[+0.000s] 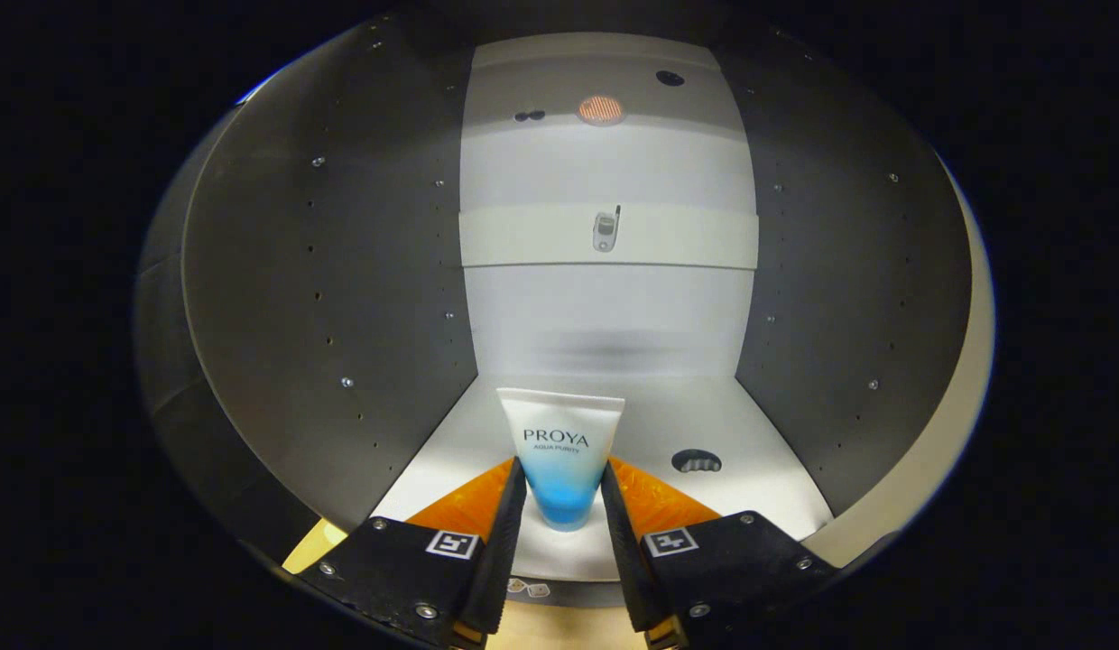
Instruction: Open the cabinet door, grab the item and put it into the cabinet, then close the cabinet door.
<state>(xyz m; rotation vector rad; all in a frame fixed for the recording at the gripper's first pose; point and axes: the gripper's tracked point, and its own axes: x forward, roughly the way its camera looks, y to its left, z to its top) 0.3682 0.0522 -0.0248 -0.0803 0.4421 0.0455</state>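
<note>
Tube (561, 451) stands upright inside the cabinet (325, 298), near the front edge of its white floor, clamped between the gripper (564, 483) fingers (510, 515) at its blue lower end. Dark side walls leave loads of room either side. Small dark hole (696, 461) sits right of it; hard to make out.

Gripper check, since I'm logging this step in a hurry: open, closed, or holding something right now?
Gripper: shut on the tube, both fingers pressing its blue lower end, inside the cabinet.
</note>
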